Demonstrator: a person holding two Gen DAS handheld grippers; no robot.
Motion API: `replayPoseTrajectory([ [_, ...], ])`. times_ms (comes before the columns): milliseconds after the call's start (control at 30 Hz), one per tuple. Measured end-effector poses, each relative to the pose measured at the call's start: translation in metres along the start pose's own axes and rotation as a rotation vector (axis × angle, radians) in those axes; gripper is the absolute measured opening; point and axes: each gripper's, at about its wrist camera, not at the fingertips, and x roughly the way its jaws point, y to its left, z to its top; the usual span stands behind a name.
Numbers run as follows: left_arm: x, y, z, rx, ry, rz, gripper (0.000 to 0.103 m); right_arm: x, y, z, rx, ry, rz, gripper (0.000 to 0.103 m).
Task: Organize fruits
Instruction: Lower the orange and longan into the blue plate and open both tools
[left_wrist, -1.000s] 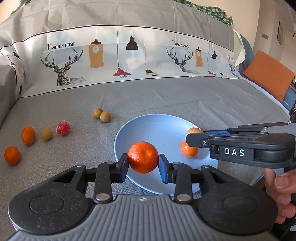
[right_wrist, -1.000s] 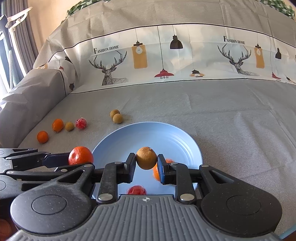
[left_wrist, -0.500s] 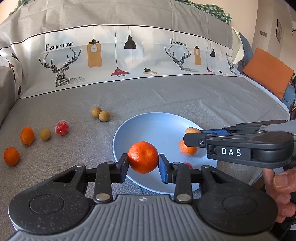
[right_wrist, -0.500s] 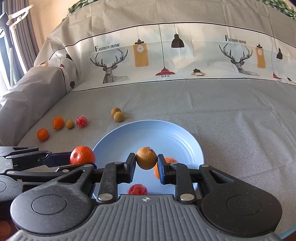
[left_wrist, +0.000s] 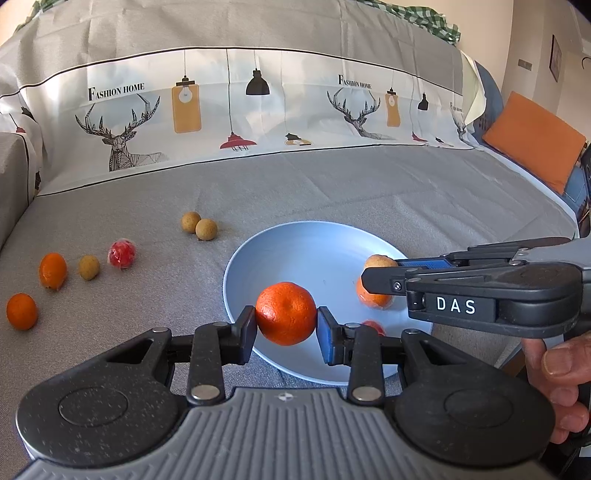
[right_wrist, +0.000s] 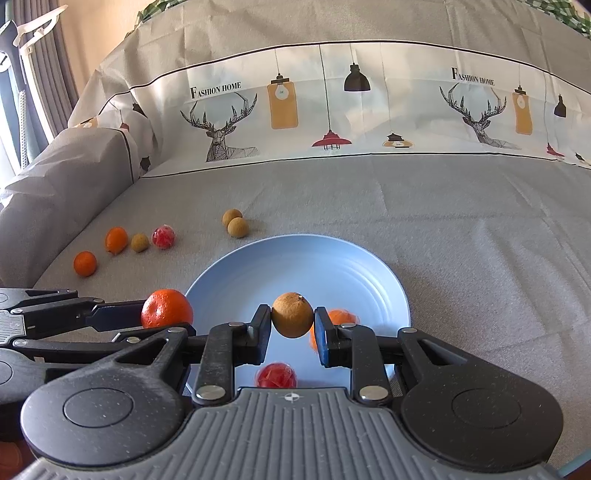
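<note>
A light blue plate (left_wrist: 303, 254) (right_wrist: 295, 266) lies on the grey sofa cover. My left gripper (left_wrist: 286, 326) is shut on an orange mandarin (left_wrist: 286, 313) (right_wrist: 167, 308), held over the plate's near left rim. My right gripper (right_wrist: 291, 325) is shut on a brown longan (right_wrist: 292, 314) (left_wrist: 376, 260), held above the plate's near part. On the plate lie another mandarin (left_wrist: 371, 295) (right_wrist: 338, 319) and a red wrapped fruit (right_wrist: 277, 374) (left_wrist: 375, 326), both partly hidden by the grippers.
Left of the plate on the cover lie two longans (left_wrist: 199, 225), a red wrapped fruit (left_wrist: 122, 253), another longan (left_wrist: 89, 267) and two small oranges (left_wrist: 53, 270) (left_wrist: 21, 311). The sofa back (left_wrist: 258, 110) rises behind. An orange cushion (left_wrist: 532, 144) sits far right.
Both grippers, each still holding its fruit, have shifted slightly towards the plate; the scene has crept a little closer. Nothing was released.
</note>
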Motion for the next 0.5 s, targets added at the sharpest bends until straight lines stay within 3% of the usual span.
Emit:
replayPoseTrajectory([
  [67,0.0004,-0.0005,-0.0005,-0.001,0.000,0.002,0.039,0.0004,0.0000,0.0006,0.000,0.002,-0.001,0.027],
  [133,0.0011,-0.0003,-0.0008,-0.005,0.002,0.003,0.047,0.0015,0.0001,0.0004,0.001,0.007,-0.007,0.028],
  [167,0.0010,-0.0001,-0.0012,-0.007,-0.001,0.004,0.048,0.0022,0.0001,0.0004,0.002,0.012,-0.012,0.039],
  [233,0.0014,0.0006,-0.0016,-0.007,0.001,0.004,0.048,0.0020,-0.0001,0.0009,0.006,0.008,-0.022,0.050],
  [500,0.0001,0.0013,-0.0021,0.000,0.001,0.002,0.048,0.0016,-0.0015,0.0005,0.010,0.007,-0.030,0.054],
])
